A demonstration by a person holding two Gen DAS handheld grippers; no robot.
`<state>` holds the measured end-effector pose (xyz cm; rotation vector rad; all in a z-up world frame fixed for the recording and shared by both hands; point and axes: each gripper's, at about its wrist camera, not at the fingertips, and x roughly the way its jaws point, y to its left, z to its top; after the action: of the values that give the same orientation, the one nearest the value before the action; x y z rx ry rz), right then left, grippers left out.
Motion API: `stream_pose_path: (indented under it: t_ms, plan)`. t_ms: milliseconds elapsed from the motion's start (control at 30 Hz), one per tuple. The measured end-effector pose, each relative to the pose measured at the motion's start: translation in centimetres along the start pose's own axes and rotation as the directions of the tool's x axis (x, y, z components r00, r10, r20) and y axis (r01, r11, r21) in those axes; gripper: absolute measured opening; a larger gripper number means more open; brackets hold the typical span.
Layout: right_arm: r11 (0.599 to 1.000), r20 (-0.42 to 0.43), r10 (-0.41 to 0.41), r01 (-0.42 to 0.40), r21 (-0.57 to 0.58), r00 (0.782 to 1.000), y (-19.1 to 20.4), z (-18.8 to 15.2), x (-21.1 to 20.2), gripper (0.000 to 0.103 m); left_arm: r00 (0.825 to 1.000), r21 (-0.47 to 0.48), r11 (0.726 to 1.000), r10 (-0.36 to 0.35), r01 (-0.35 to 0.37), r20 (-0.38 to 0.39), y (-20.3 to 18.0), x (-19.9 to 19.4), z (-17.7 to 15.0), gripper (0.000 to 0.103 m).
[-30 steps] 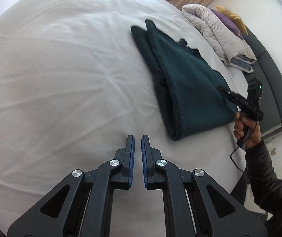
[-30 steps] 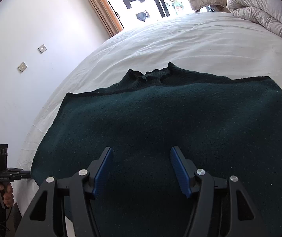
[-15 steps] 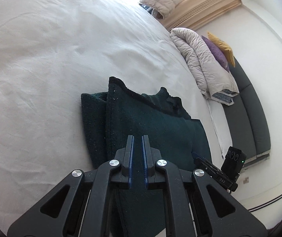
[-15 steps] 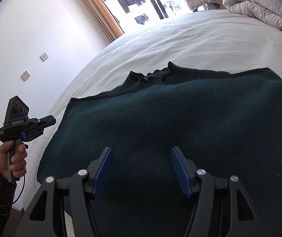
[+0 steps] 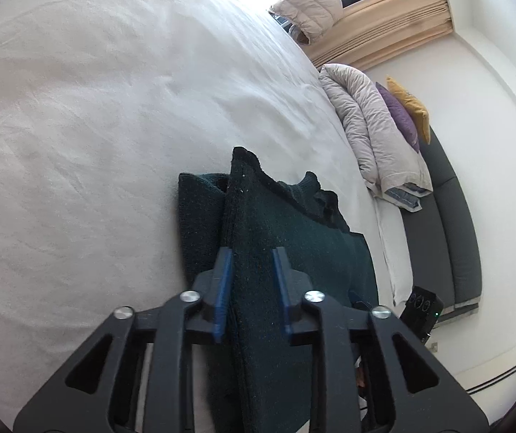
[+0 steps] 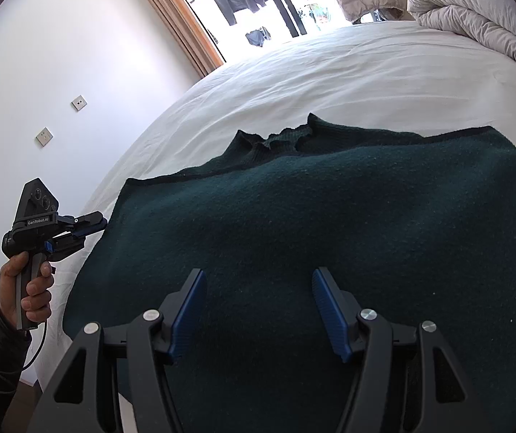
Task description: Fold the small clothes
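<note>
A dark green knitted sweater (image 6: 312,223) lies folded on the white bed (image 6: 348,79), collar toward the far side. It also shows in the left wrist view (image 5: 294,231). My left gripper (image 5: 250,263) is open, its jaws astride the sweater's raised left edge; it also shows in the right wrist view (image 6: 92,222) at that edge. My right gripper (image 6: 258,288) is open wide and empty, just above the near part of the sweater. The other gripper's body (image 5: 422,305) shows at the lower right of the left wrist view.
A rolled beige duvet (image 5: 370,133) with purple and yellow cushions (image 5: 407,112) lies along the bed's right side beside a dark grey sofa (image 5: 453,231). A window with tan curtains (image 6: 193,29) is at the far end. A white wall is at left.
My left gripper has moved from the bare sheet to the sweater's left edge and opened around it. The right gripper has stayed open over the sweater.
</note>
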<state>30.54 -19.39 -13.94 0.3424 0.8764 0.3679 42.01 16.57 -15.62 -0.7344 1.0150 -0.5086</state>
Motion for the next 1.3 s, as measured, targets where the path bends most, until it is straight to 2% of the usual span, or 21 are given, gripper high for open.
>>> stream_pose_path:
  t_ms: [33, 67, 233, 300, 367, 433, 500, 567, 700, 867, 1033, 1167, 1200, 1300]
  plan:
    - [1.000, 0.001, 0.004, -0.004, 0.004, 1.000, -0.1, 0.0, 0.0, 0.064, 1.000, -0.006, 1.000, -0.006, 0.006, 0.007, 0.3, -0.1, 0.0, 0.052]
    - [1.000, 0.002, 0.007, -0.007, 0.008, 1.000, -0.1, 0.0, 0.0, 0.064, 1.000, -0.009, 1.000, -0.022, 0.022, 0.012, 0.4, -0.2, 0.0, 0.054]
    - [1.000, 0.011, 0.008, -0.008, 0.008, 1.000, -0.1, -0.1, 0.0, 0.064, 1.000, 0.006, 1.000, -0.025, 0.025, -0.001, 0.1, 0.2, 0.1, 0.053]
    - [1.000, 0.012, 0.003, -0.003, 0.001, 1.000, 0.0, -0.1, 0.0, 0.064, 0.999, 0.025, 0.999, -0.034, 0.034, -0.013, -0.4, 0.4, 0.0, 0.039]
    - [1.000, 0.012, -0.003, 0.003, -0.006, 1.000, 0.1, -0.1, 0.0, 0.064, 0.999, 0.047, 0.999, -0.024, 0.025, -0.030, -1.0, 0.8, 0.0, 0.033]
    - [1.000, 0.011, -0.009, 0.009, -0.010, 1.000, 0.3, -0.2, 0.0, 0.064, 0.999, 0.069, 0.998, -0.001, 0.004, -0.042, -1.3, 1.3, -0.1, 0.032]
    - [1.000, 0.009, -0.014, 0.014, -0.012, 1.000, 0.4, -0.1, 0.0, 0.064, 0.998, 0.081, 0.996, 0.038, -0.034, -0.047, -1.5, 1.9, 0.0, 0.013]
    - [1.000, 0.008, -0.020, 0.020, -0.010, 1.000, 0.5, 0.1, 0.0, 0.060, 0.997, 0.083, 0.994, 0.075, -0.073, -0.030, -1.4, 2.1, 0.1, 0.007]
    - [1.000, 0.009, -0.013, 0.013, -0.019, 1.000, 1.3, 0.4, -0.2, 0.056, 0.992, 0.089, 0.988, 0.126, -0.128, 0.028, -1.0, 1.3, -0.3, 0.005]
    - [0.998, -0.024, -0.014, 0.013, -0.060, 1.000, 2.9, 0.2, 1.4, 0.056, 0.986, 0.043, 0.989, 0.139, -0.144, 0.096, 0.4, -0.4, -1.3, 0.004]
    - [0.995, -0.034, -0.039, 0.036, -0.089, 0.999, 3.5, -0.1, 2.6, 0.057, 0.983, -0.017, 0.990, 0.141, -0.140, 0.120, 2.2, -0.7, -2.4, 0.005]
    - [0.997, -0.025, -0.029, 0.027, -0.073, 0.999, 3.3, 0.5, 1.4, 0.057, 0.987, -0.026, 0.992, 0.126, -0.124, 0.105, 1.9, -0.6, -2.0, 0.012]
    - [0.998, -0.002, -0.030, 0.030, -0.061, 1.000, 2.9, 0.7, 0.8, 0.057, 0.980, 0.004, 0.986, 0.163, -0.165, 0.110, 1.1, -1.0, -2.0, 0.016]
    - [0.999, 0.012, -0.039, 0.039, -0.003, 0.999, 1.3, 1.8, 0.5, 0.057, 0.938, 0.107, 0.947, 0.275, -0.302, 0.209, -2.4, -3.4, -2.5, 0.016]
